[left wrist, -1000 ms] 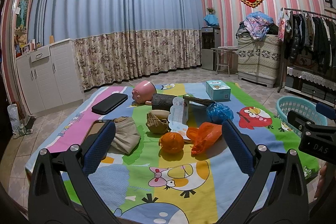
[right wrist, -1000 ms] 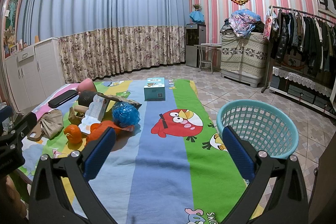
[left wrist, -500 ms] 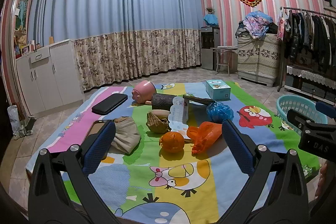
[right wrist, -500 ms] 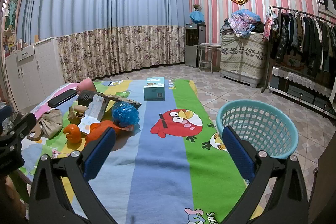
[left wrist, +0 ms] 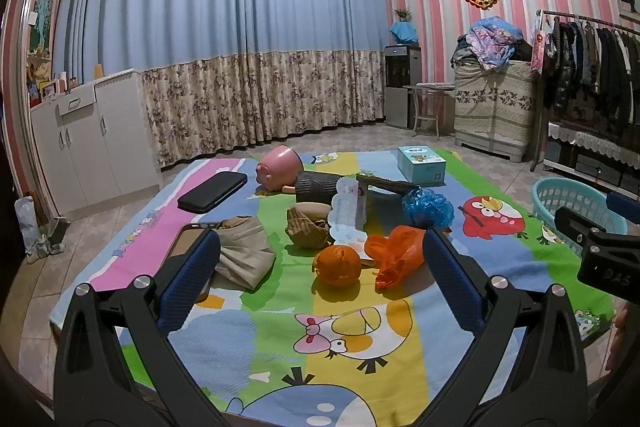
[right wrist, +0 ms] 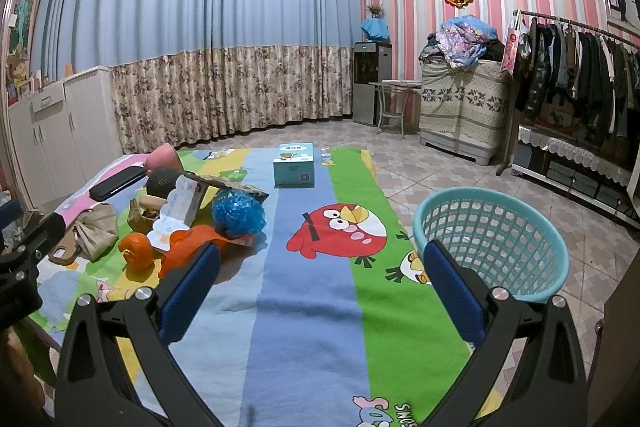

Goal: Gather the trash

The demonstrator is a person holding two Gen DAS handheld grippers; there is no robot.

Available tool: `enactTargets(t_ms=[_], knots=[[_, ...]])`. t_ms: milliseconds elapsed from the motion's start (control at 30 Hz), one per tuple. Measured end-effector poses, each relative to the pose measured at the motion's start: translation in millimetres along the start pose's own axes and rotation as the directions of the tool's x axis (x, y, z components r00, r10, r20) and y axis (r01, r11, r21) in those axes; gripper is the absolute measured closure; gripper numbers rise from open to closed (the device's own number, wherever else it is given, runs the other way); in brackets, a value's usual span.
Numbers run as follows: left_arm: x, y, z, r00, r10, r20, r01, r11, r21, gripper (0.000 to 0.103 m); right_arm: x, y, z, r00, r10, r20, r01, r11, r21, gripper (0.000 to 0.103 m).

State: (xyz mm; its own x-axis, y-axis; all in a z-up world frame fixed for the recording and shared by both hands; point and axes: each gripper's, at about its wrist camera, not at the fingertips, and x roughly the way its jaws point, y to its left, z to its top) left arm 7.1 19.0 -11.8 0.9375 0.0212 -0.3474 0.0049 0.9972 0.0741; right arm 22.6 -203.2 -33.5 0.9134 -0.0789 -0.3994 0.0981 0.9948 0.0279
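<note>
Cartoon blanket (left wrist: 360,359) on raised surface – orange (left wrist: 337,265), orange bag (left wrist: 396,253), blue bag (left wrist: 428,207), tissue box (left wrist: 421,165), blk case (left wrist: 212,186)

You've got a cartoon-print blanket (left wrist: 352,323) in pink, blue, green and yellow stripes, with a red bird (right wrist: 340,231) printed on it. Orange fruit (left wrist: 337,265) sits just left of the orange plastic bag (left wrist: 394,253); the crinkly blue bag (left wrist: 428,207) is behind that orange bag. Beige crumpled cloth (left wrist: 244,255) lies left of the fruit. A pink pot (left wrist: 280,173) and a black case (left wrist: 212,191) are further back, and a pale teal box (left wrist: 421,165) to their right. The teal perforated basket (right wrist: 492,239) stands right of the blanket. Both grippers have black frames with blue pads (right wrist: 188,291). Curtains (left wrist: 224,27) are blue over a beige floral band; walls are pink-and-white striped.
</note>
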Motion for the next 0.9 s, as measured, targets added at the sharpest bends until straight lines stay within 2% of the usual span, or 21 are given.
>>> enactTargets(t_ms=[667, 900], knots=[[10.5, 17.0, -5.7, 0.999, -0.001, -0.048, 0.0, 1.0, -0.021, 0.005, 2.8, 1.4, -5.9, 1.0, -0.005, -0.009, 0.005, 1.0, -0.005, 0.004], [21.1, 28.1, -9.6, 0.998, 0.02, -0.066, -0.021, 1.0, -0.009, 0.005, 8.6, -3.0, -12.0, 0.999, -0.028, -0.026, 0.028, 1.0, -0.004, 0.004]])
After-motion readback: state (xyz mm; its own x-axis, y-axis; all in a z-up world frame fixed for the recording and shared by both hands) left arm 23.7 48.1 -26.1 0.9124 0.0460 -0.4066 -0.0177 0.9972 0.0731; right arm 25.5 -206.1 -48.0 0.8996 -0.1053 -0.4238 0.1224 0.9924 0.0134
